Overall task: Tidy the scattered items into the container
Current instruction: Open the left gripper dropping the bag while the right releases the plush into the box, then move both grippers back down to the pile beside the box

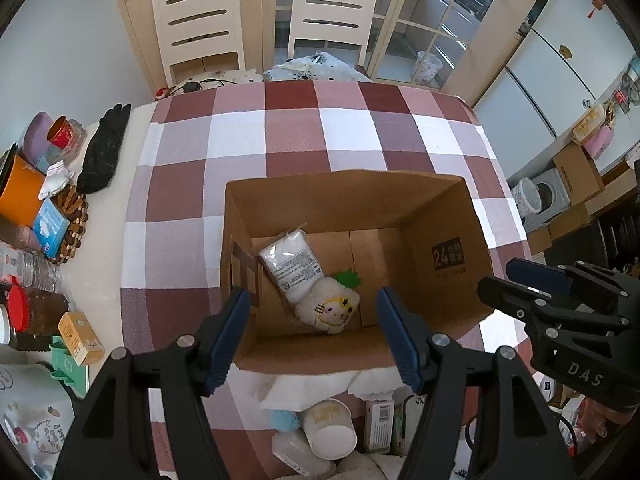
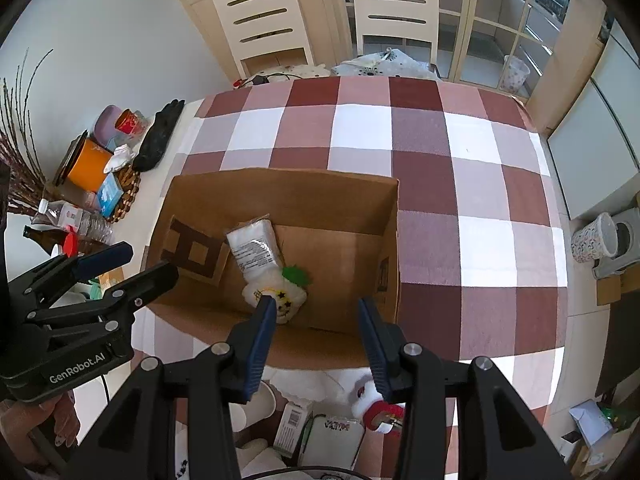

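Observation:
An open cardboard box (image 1: 348,196) (image 2: 280,188) stands on the checked tablecloth. Inside lie a white plastic packet (image 1: 292,264) (image 2: 254,250) and a white plush toy with a green leaf (image 1: 330,308) (image 2: 290,292). My left gripper (image 1: 314,336) is open and empty above the box's near edge. My right gripper (image 2: 316,344) is open and empty above the box's near right part; it also shows in the left wrist view (image 1: 520,280). Scattered items lie near the table's front edge: a paper cup (image 1: 330,428), a small white carton (image 1: 380,424) (image 2: 294,424) and a red-and-white toy (image 2: 374,404).
The bare table strip at the left holds an orange container (image 1: 18,200), a black glove (image 1: 104,152), bottles (image 1: 36,308), a woven coaster (image 1: 74,220) and a small yellow box (image 1: 80,338). Two white chairs (image 1: 200,20) stand behind the table. The checked cloth (image 1: 320,132) stretches beyond the box.

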A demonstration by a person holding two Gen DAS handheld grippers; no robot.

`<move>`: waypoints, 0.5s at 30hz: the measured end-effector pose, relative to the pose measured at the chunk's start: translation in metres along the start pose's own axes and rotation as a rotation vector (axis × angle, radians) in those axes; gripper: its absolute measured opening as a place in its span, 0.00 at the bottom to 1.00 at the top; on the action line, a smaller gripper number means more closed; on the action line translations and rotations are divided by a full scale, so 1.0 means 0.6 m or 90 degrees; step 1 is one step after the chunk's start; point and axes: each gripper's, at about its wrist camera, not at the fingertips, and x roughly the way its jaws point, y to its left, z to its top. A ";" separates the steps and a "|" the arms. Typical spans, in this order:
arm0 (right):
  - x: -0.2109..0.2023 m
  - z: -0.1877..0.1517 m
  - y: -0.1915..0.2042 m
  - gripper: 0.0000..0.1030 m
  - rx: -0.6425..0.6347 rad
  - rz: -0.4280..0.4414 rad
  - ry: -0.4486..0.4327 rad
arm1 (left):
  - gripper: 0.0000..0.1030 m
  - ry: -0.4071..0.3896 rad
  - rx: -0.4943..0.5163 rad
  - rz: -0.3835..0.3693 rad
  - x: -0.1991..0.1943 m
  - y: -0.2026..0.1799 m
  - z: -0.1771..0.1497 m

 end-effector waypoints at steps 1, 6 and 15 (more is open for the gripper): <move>-0.002 -0.003 0.000 0.42 0.000 0.000 -0.001 | 0.66 0.001 0.000 0.001 -0.002 0.000 -0.003; -0.013 -0.021 -0.005 0.42 0.002 -0.005 -0.003 | 0.71 -0.002 -0.005 0.006 -0.011 0.006 -0.026; -0.024 -0.073 -0.030 0.42 0.027 -0.013 0.003 | 0.71 0.026 -0.047 0.028 -0.006 0.051 -0.100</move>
